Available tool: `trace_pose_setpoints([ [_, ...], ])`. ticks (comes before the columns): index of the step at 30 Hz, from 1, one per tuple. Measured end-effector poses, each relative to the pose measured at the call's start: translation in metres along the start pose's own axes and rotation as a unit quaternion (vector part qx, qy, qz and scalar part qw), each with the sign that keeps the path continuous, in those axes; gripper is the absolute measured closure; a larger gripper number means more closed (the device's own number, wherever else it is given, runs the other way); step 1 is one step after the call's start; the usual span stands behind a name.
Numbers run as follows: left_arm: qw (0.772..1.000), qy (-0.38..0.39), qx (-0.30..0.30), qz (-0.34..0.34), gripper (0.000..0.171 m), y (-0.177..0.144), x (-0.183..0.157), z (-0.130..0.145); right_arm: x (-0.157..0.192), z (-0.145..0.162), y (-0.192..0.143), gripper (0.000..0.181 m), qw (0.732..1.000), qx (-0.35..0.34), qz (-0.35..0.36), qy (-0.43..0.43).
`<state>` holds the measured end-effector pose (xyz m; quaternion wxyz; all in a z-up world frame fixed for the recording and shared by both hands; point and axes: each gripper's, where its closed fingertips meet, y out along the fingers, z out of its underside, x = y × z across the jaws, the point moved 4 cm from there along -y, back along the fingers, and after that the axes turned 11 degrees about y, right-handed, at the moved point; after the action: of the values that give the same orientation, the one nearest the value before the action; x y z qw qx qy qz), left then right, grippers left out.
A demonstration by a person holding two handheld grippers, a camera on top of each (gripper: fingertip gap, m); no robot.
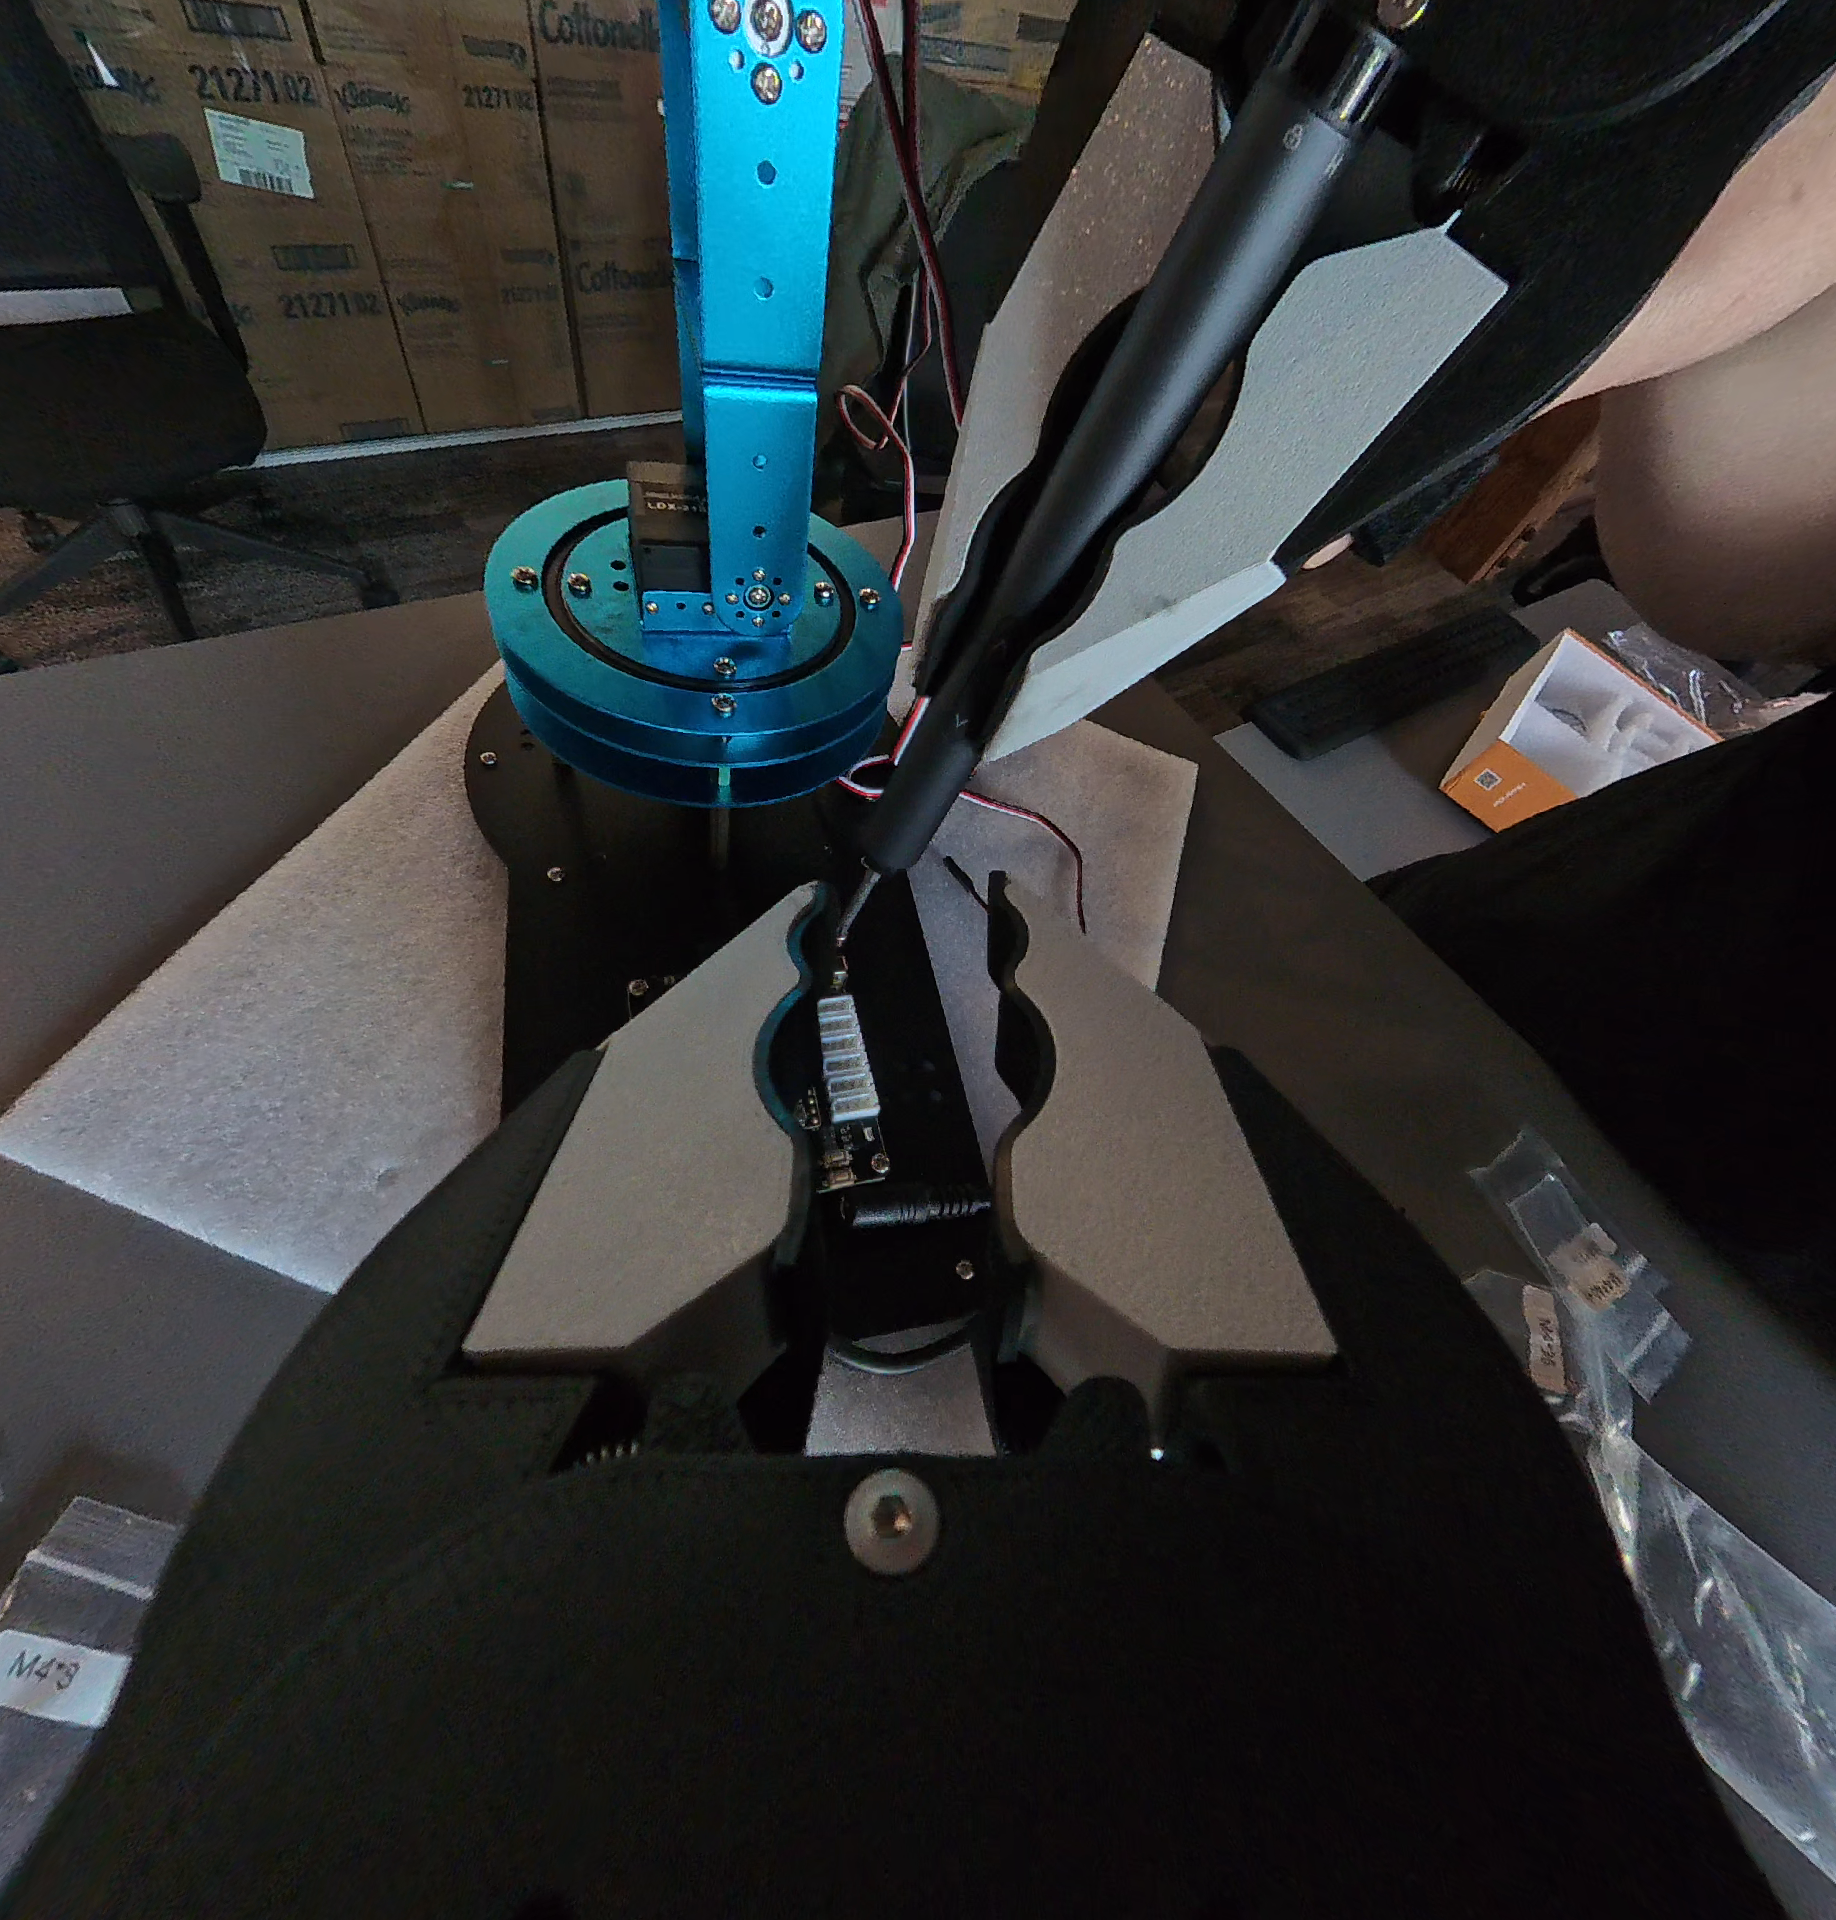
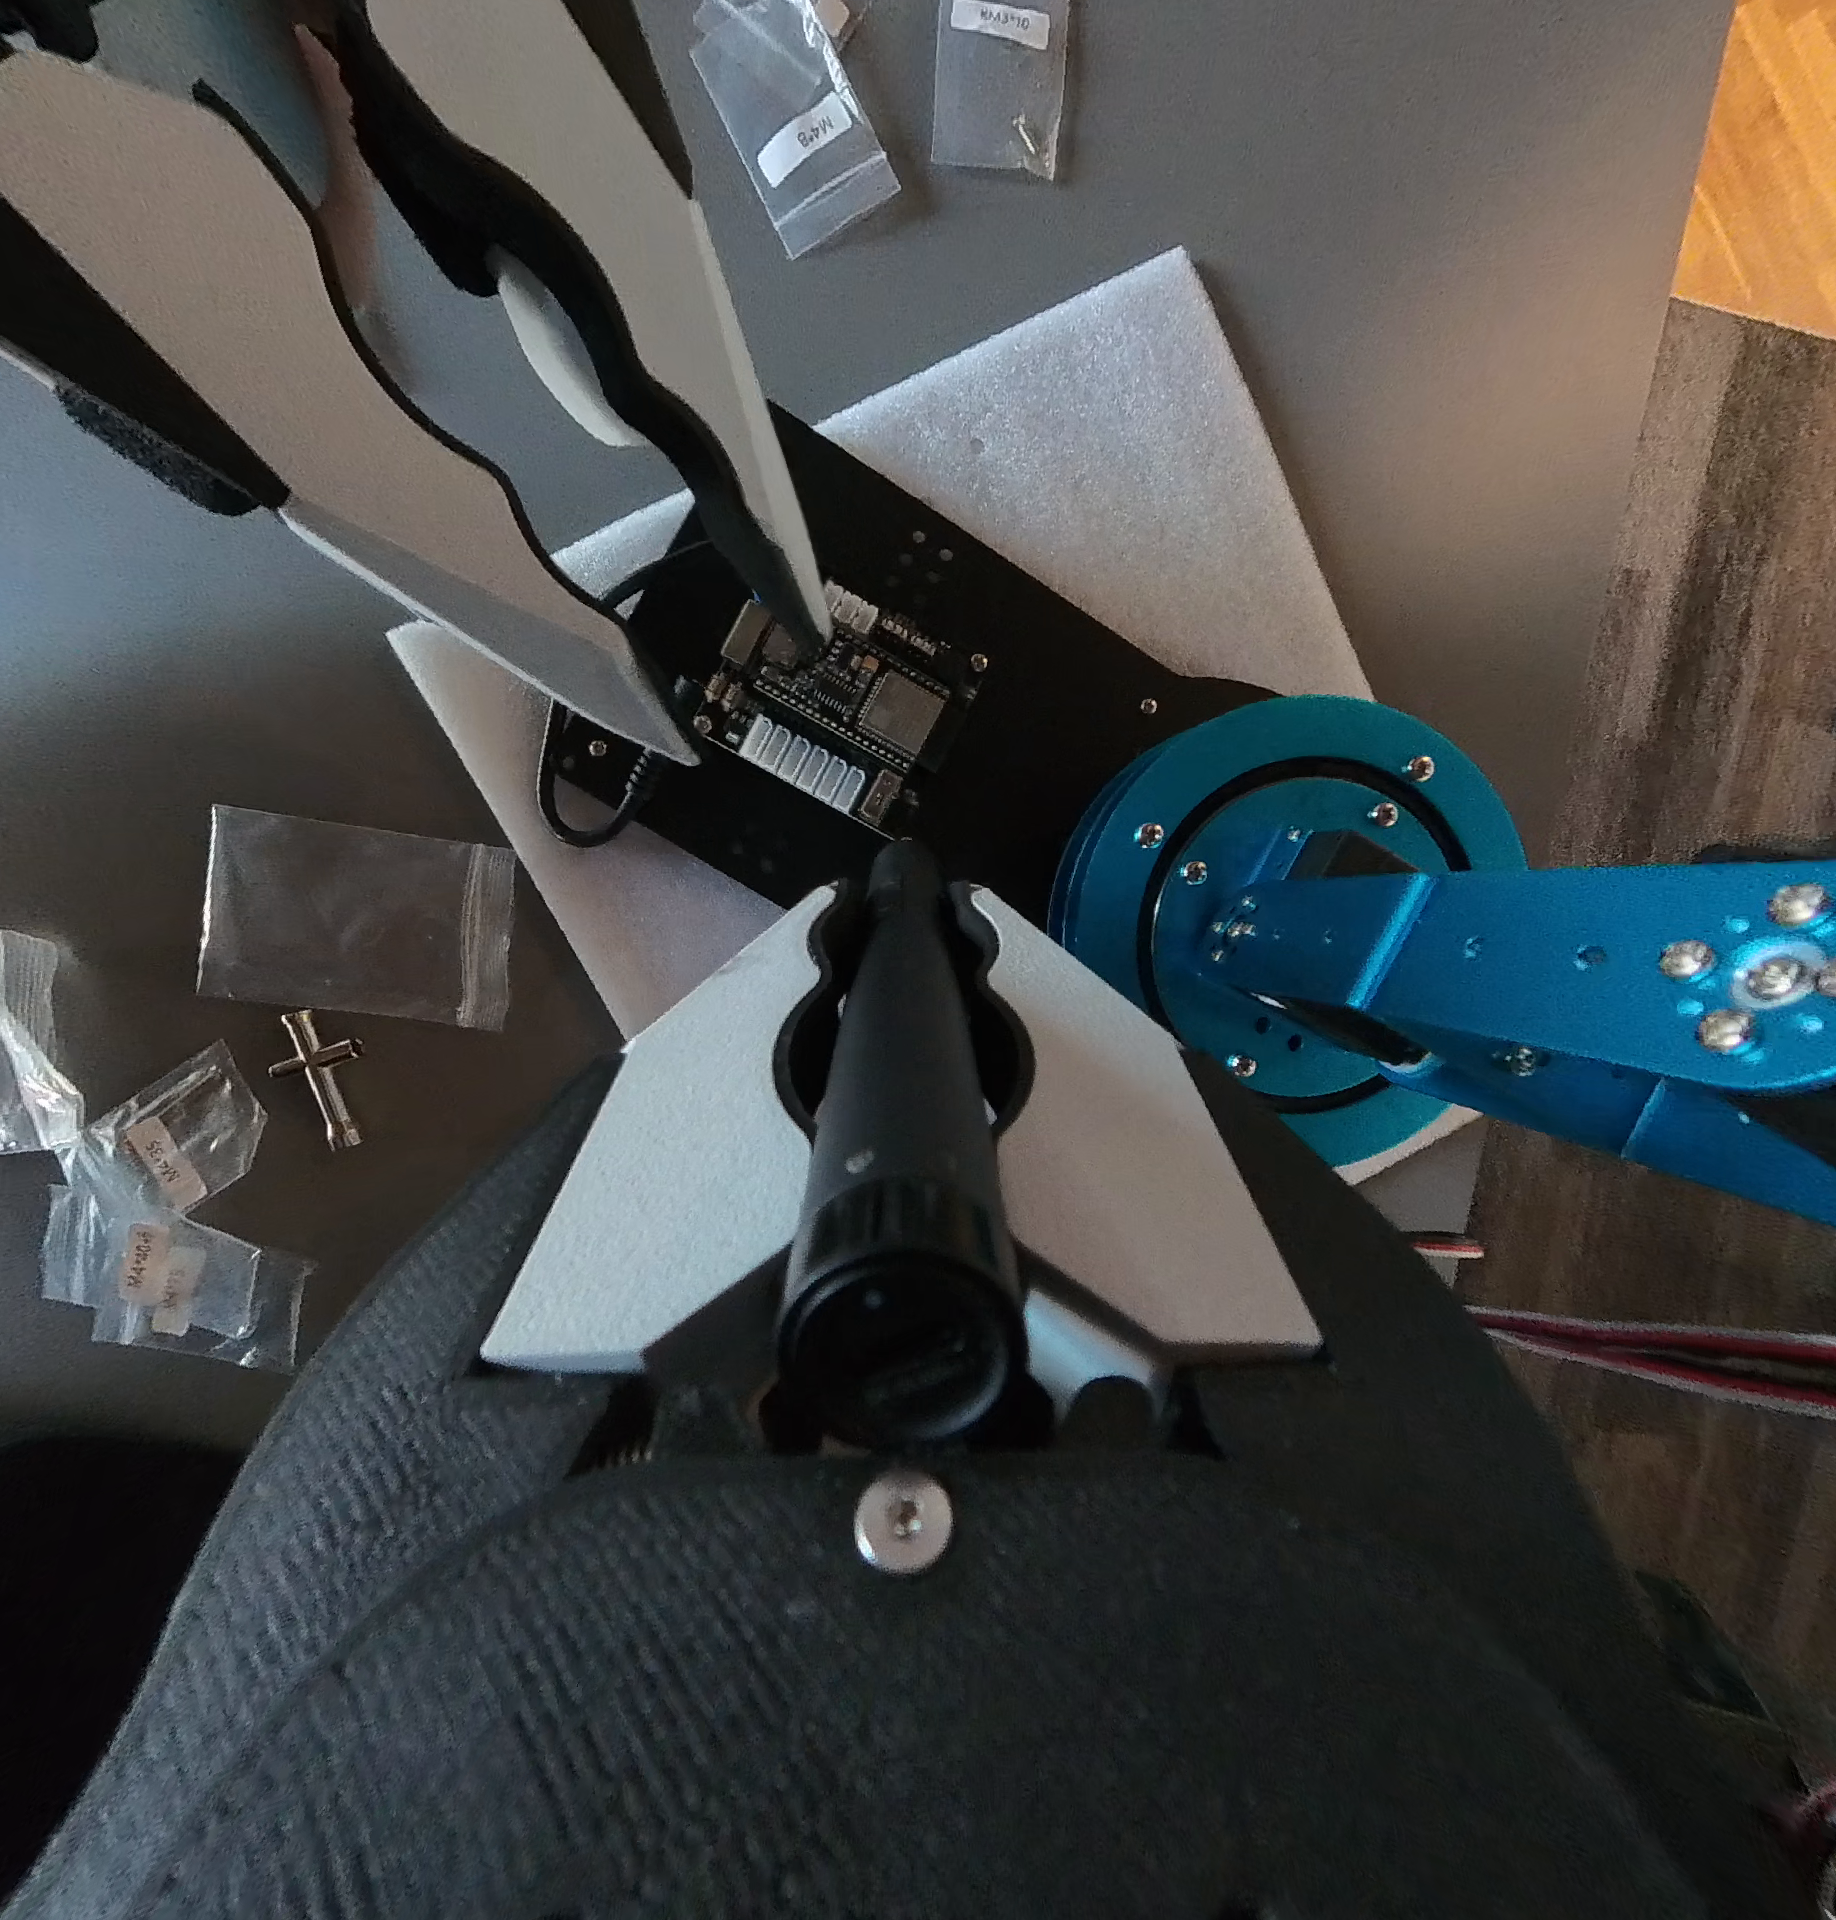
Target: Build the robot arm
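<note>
My right gripper [image 2: 903,904] is shut on a black electric screwdriver [image 2: 898,1091]; it also shows in the left wrist view [image 1: 945,686]. The screwdriver bit [image 1: 846,920] touches the far corner of a small black circuit board [image 2: 841,707] with white connectors. The board lies on a black base plate [image 2: 1059,665]. My left gripper [image 1: 903,894] is open and empty, and its fingers straddle the board [image 1: 846,1091] from just above; in the right wrist view the left gripper [image 2: 737,675] is over the board's left end. A blue metal robot arm [image 1: 748,312] stands on a round blue base [image 2: 1132,831] at the plate's end.
The plate rests on a white foam sheet [image 2: 1101,436] on a grey table [image 2: 1309,156]. Small plastic bags of hardware [image 2: 353,914] and a cross-shaped metal wrench [image 2: 316,1070] lie left of it. Red, white and black wires [image 1: 924,260] hang by the arm. An orange and white box [image 1: 1558,748] sits at the right. The left gripper's tips are roughly 4 cm from the right gripper's. Both grippers' tips are roughly 20 cm from the cross-shaped metal wrench [image 2: 316,1070].
</note>
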<state>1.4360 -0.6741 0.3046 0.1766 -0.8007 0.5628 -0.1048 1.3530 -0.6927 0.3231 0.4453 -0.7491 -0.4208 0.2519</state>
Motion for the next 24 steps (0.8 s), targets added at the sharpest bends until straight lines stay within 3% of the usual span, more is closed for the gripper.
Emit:
trace_pose_setpoints([
  [8, 0.998, 0.062, 0.0, 0.0, 0.141, 0.014, -0.007, -0.004, 0.002, -0.002, -0.013, 0.163, 1.0, -0.014, -0.003, -0.003],
  [11, 0.995, 0.097, 0.003, -0.006, 0.146, 0.022, -0.006, -0.007, 0.004, -0.004, -0.017, 0.163, 1.0, -0.021, -0.005, -0.001],
  [13, 0.993, 0.121, 0.0, 0.001, 0.159, 0.026, -0.006, -0.01, 0.004, -0.005, -0.02, 0.163, 1.0, -0.025, 0.0, -0.003],
  [18, 0.99, 0.142, -0.002, 0.015, 0.138, 0.034, -0.005, -0.015, 0.006, -0.008, -0.025, 0.163, 0.999, -0.032, 0.002, -0.003],
  [24, 0.987, 0.159, -0.016, 0.017, 0.146, 0.042, -0.002, -0.021, 0.006, -0.01, -0.024, 0.163, 1.0, -0.031, 0.005, 0.001],
])
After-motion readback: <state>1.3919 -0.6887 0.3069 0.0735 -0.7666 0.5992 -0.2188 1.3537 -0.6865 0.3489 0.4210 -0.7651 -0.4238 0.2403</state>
